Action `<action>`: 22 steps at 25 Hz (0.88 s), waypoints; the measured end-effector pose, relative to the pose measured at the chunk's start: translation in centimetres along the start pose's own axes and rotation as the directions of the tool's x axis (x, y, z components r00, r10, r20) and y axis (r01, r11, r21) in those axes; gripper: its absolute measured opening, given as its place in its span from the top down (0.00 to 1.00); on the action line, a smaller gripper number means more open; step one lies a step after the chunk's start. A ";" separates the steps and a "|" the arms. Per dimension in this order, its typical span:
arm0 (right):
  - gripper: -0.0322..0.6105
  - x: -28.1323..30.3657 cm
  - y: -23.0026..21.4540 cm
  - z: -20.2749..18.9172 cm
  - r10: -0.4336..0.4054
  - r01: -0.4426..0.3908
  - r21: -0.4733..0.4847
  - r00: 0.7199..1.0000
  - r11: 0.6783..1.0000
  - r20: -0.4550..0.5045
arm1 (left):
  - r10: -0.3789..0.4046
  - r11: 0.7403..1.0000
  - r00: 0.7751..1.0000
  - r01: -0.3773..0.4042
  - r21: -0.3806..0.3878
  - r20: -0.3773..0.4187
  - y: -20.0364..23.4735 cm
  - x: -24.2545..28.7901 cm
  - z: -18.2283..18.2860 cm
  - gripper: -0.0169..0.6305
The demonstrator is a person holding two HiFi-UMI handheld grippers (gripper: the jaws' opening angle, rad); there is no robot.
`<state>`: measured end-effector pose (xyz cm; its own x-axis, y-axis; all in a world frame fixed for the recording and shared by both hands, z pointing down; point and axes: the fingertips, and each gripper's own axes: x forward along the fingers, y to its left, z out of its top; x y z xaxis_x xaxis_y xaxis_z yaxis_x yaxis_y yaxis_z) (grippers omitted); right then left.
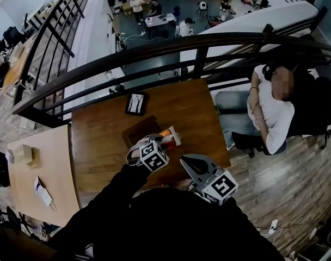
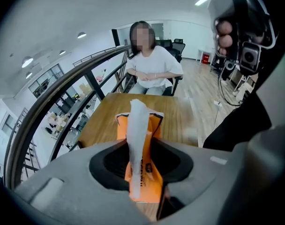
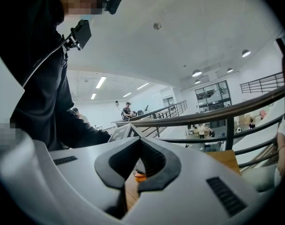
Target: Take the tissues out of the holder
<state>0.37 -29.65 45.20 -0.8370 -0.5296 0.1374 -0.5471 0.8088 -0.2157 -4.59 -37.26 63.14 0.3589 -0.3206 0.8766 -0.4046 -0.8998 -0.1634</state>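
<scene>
One orange tissue pack [image 2: 153, 128] sits between the jaws of my left gripper [image 2: 140, 143]. The jaws stand partway apart with their black pads against the pack's two sides, so I read that claw as clamped on the pack. A white tissue [image 2: 137, 121] sticks out of the pack's top and runs down its face toward the camera.

From the head view the pack is over the middle of the wooden table [image 1: 100, 140]; I cannot tell whether it touches the wood. Just beside it, on its left in that view, lies a dark brown rectangular thing [image 1: 137, 132] that I cannot identify.

My right gripper [image 3: 140, 142] hangs near the pack, to its right and closer to me, over the table's near edge. Its jaws are closed tip to tip with nothing between them.

Farther back on the table lies a black tablet [image 1: 136, 103] with a pale screen. A seated person [image 1: 271, 113] in a white top is just past the table's right side, and a dark railing [image 1: 154, 50] curves behind the table. A paler table [image 1: 56, 162] stands to the left, carrying a small box [image 1: 23, 154].
</scene>
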 end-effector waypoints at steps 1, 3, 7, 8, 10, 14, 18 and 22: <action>0.94 -0.4 -0.3 -0.1 -0.008 0.008 0.003 1.000 1.000 0.001 | -0.008 1.000 1.000 0.008 0.008 -0.001 -0.4 0.3 0.4 0.75; 0.94 -1.1 -0.7 -0.2 -0.030 0.030 0.016 1.000 0.999 0.002 | -0.024 0.999 1.000 0.024 0.022 -0.004 -1.0 1.0 1.1 0.75; 0.94 -2.5 -1.5 -0.6 -0.062 0.062 0.029 0.998 0.998 -0.005 | -0.050 0.998 0.999 0.050 0.044 -0.007 -2.2 2.4 2.1 0.75; 0.94 -2.8 -1.7 -0.7 -0.070 0.070 0.031 0.998 0.997 -0.004 | -0.057 0.997 0.998 0.057 0.050 -0.008 -2.5 2.7 2.4 0.75; 0.94 -3.3 -2.0 -0.9 -0.088 0.088 0.038 0.996 0.995 -0.007 | -0.069 0.996 0.998 0.069 0.060 -0.012 -3.0 3.4 2.7 0.75; 0.94 -4.4 -2.5 -1.5 -0.122 0.122 0.052 0.992 0.991 -0.016 | -0.093 0.992 0.995 0.095 0.078 -0.025 -3.9 5.1 2.9 0.75; 0.94 -5.6 -3.0 -2.5 -0.158 0.160 0.073 0.987 0.984 -0.028 | -0.129 0.986 0.990 0.133 0.100 -0.049 -5.1 7.0 2.9 0.75; 0.94 -6.8 -3.4 -3.8 -0.191 0.195 0.096 0.980 0.976 -0.050 | -0.155 0.980 0.986 0.162 0.115 -0.069 -6.2 8.8 2.8 0.75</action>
<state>7.94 -27.85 48.65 -0.7160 -0.6611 0.2241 -0.6972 0.6615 -0.2763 3.45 -35.37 70.59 0.3584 -0.1563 0.9204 -0.2417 -0.9678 -0.0702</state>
